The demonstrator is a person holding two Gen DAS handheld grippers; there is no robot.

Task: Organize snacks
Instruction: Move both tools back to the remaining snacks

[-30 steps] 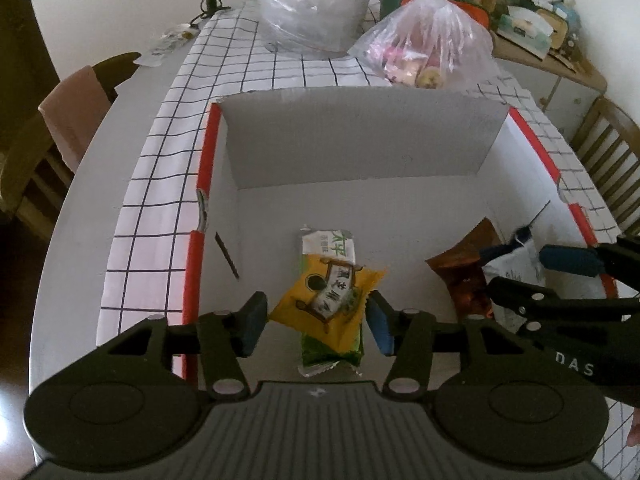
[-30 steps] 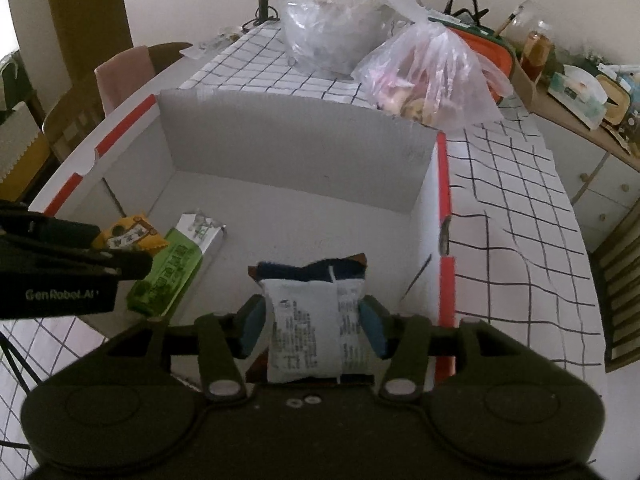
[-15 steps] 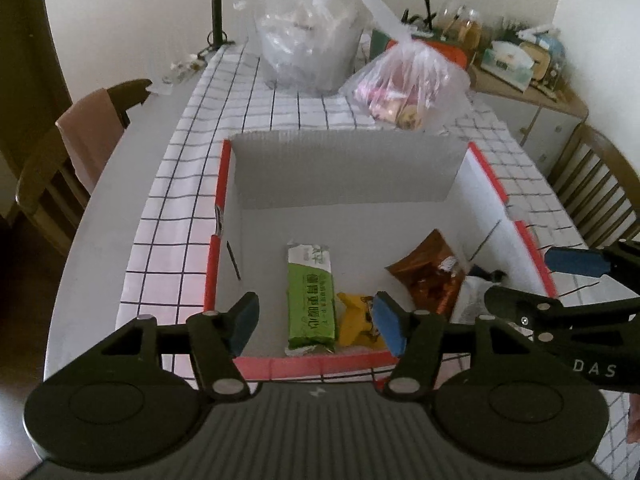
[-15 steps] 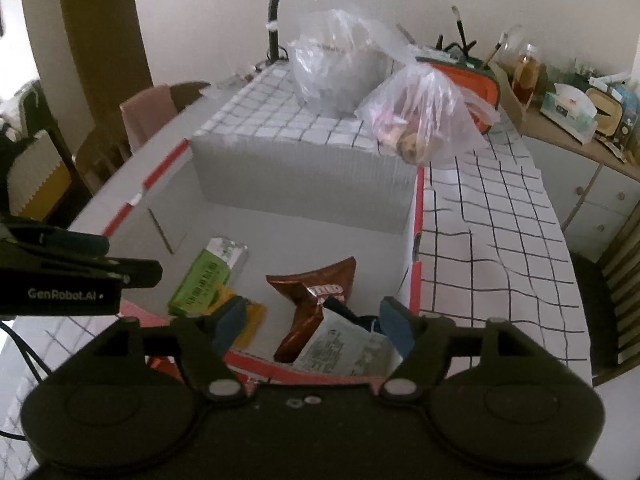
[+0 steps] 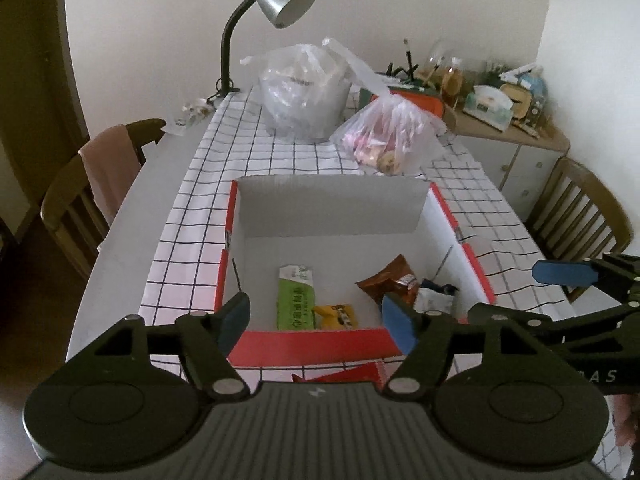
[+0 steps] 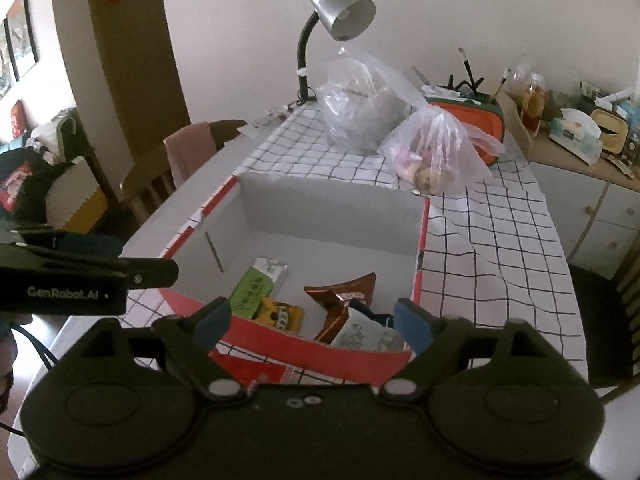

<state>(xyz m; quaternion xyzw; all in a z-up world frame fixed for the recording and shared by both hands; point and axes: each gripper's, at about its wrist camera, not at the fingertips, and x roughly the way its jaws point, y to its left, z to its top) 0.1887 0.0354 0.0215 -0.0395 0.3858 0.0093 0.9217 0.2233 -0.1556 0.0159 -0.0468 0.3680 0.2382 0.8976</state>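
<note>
A red-rimmed cardboard box [image 5: 312, 342] [image 6: 420, 248] stands on the checked tablecloth. Inside lie a green snack bar [image 5: 295, 304] [image 6: 256, 286], a yellow packet [image 5: 336, 316] [image 6: 280, 314], a brown packet [image 5: 386, 282] [image 6: 340, 300] and a white packet [image 5: 434, 302] [image 6: 362, 334]. My left gripper [image 5: 316, 320] is open and empty above the box's near wall. My right gripper [image 6: 312, 324] is open and empty above the near wall. A red packet [image 5: 352, 374] [image 6: 256, 372] lies on the table just in front of the box.
Two plastic bags [image 5: 304, 92] [image 5: 390, 132] sit behind the box, beside a desk lamp [image 5: 280, 4]. Wooden chairs stand at the left [image 5: 80, 196] and right [image 5: 580, 216]. A cluttered cabinet [image 5: 508, 120] stands at the far right.
Both grippers have let go of their packets into the box, opened, and pulled back and up. The yellow packet and the white packet now lie in the box.
</note>
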